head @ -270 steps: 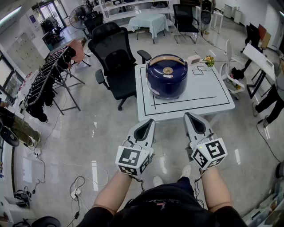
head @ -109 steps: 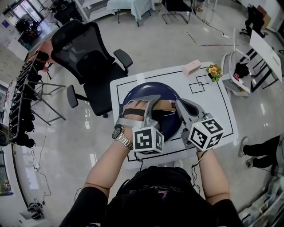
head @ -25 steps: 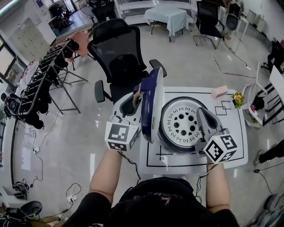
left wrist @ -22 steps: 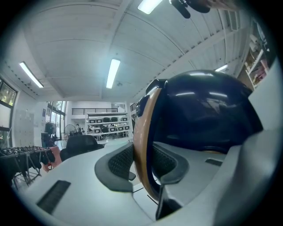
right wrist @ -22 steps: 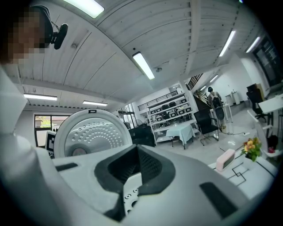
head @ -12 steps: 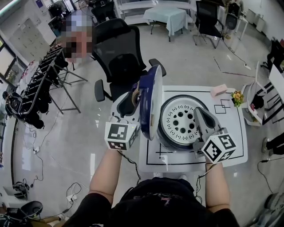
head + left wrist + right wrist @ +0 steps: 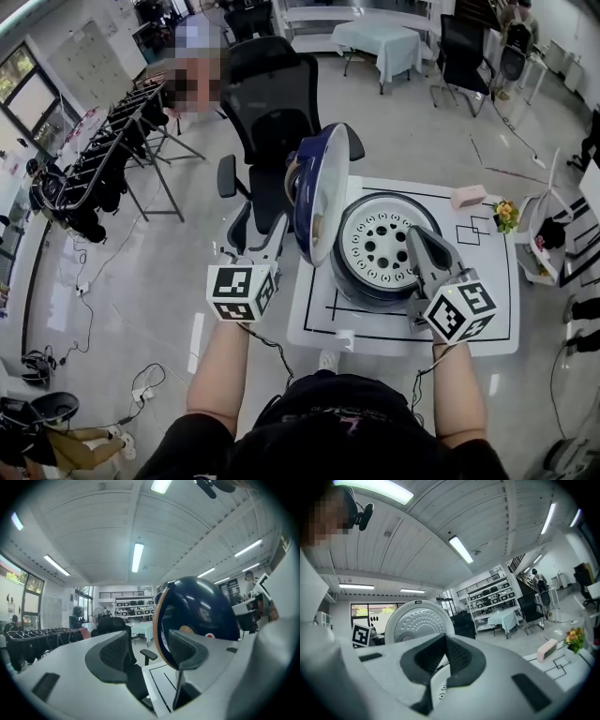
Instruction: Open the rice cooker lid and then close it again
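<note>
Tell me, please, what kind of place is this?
Probably an open office or laboratory hall, not a kitchen: black mesh office chairs, a white square table marked with black lines, and long ceiling strip lights.

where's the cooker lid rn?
Head view, centre: lid stands open, upright, at the left edge of the cooker body, in front of the black office chair.

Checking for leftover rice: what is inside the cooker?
With the lid standing open, a pale round plate with holes fills the cooker's opening. Whatever lies under that plate is covered, so rice can be neither confirmed nor ruled out.
</note>
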